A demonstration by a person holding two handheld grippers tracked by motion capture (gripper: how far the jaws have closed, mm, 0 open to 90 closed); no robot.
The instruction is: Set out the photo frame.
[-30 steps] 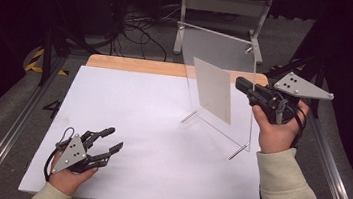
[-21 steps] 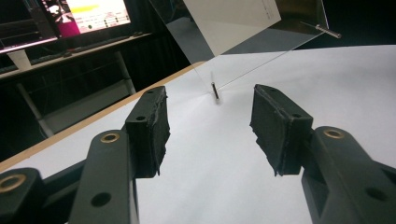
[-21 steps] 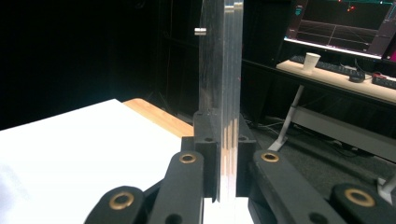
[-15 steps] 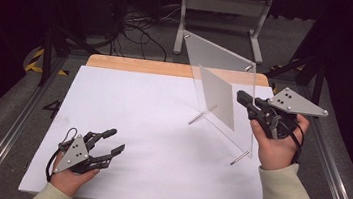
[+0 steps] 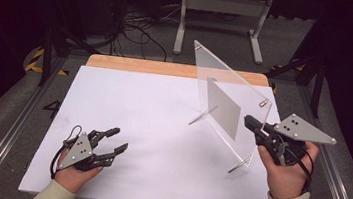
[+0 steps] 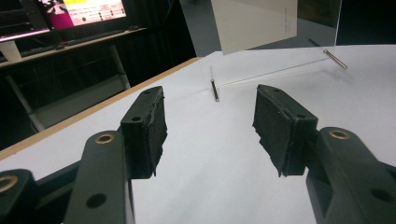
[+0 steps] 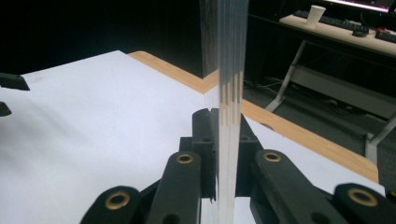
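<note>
A clear acrylic panel (image 5: 226, 87) with a white sheet (image 5: 224, 112) inside stands on edge over the right half of the white table top (image 5: 152, 117). Two metal pins (image 5: 203, 115) stick out near its bottom edge. My right gripper (image 5: 250, 123) is shut on the panel's near right edge, and in the right gripper view the pane (image 7: 226, 70) runs edge-on between the closed jaws (image 7: 219, 140). At the near left, my left gripper (image 5: 119, 139) rests low on the table, open and empty (image 6: 210, 126). It faces the panel (image 6: 317, 23) and one pin (image 6: 214, 88).
A wooden strip (image 5: 143, 65) borders the table's far edge. Behind it stand a grey metal frame (image 5: 223, 4) and loose cables (image 5: 132, 29) on the floor. Metal rails run along both sides. A desk with a lit monitor (image 6: 79, 11) stands farther off.
My right hand has moved down and toward the near right edge, carrying the panel, which has turned and sits lower over the table. The left hand stayed in place.
</note>
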